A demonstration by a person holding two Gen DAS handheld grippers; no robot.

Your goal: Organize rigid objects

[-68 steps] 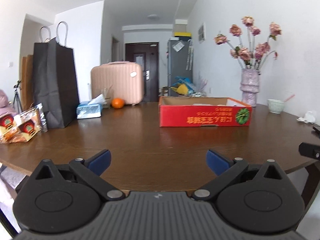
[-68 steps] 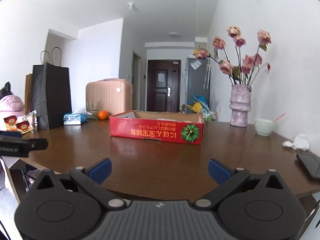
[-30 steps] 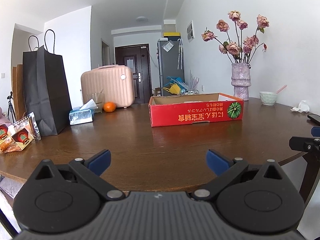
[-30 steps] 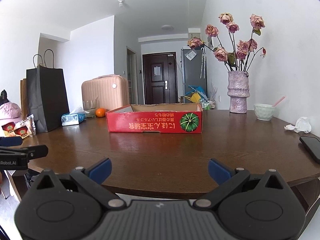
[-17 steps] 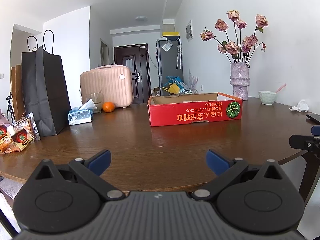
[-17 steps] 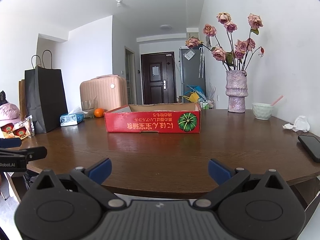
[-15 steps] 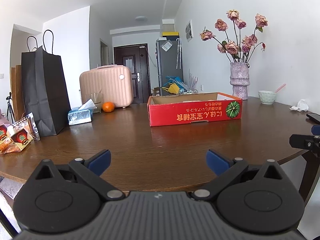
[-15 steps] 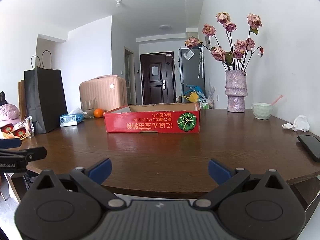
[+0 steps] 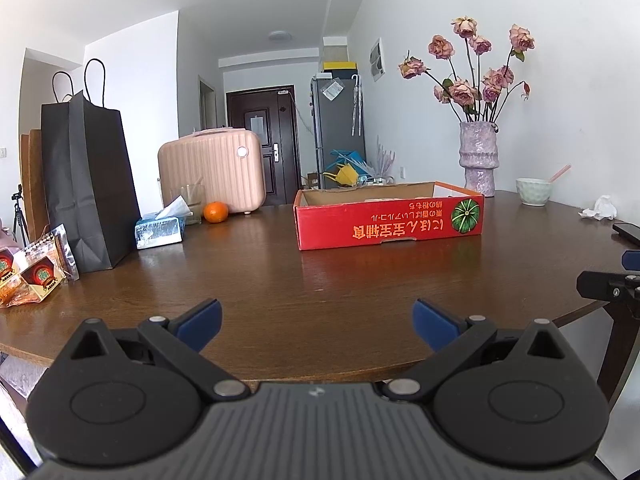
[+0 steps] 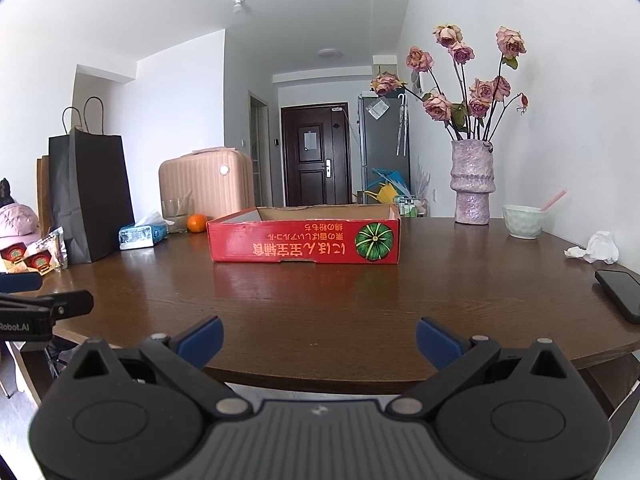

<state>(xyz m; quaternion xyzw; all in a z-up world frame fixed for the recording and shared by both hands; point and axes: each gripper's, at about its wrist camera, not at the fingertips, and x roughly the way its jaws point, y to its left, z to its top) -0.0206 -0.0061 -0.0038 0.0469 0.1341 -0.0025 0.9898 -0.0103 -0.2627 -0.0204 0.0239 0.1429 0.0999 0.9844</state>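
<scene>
Facing the round wooden table (image 9: 320, 280), you stand at the opening approach, nothing yet handled. The red cardboard box (image 10: 304, 242) sits mid-table, well apart from both tools; its contents are mostly hidden. Your left gripper (image 9: 316, 322) and right gripper (image 10: 318, 338) are spread wide and empty, so next you need to close in and choose a rigid item.

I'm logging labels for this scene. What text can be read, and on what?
"Robot.AI": on the left gripper, cut off at the picture's edge.
Red box: orange printing, upside down, not legible.
Snack packets: logos too small to read.
Papers on the fridge and door: too blurred.
</scene>
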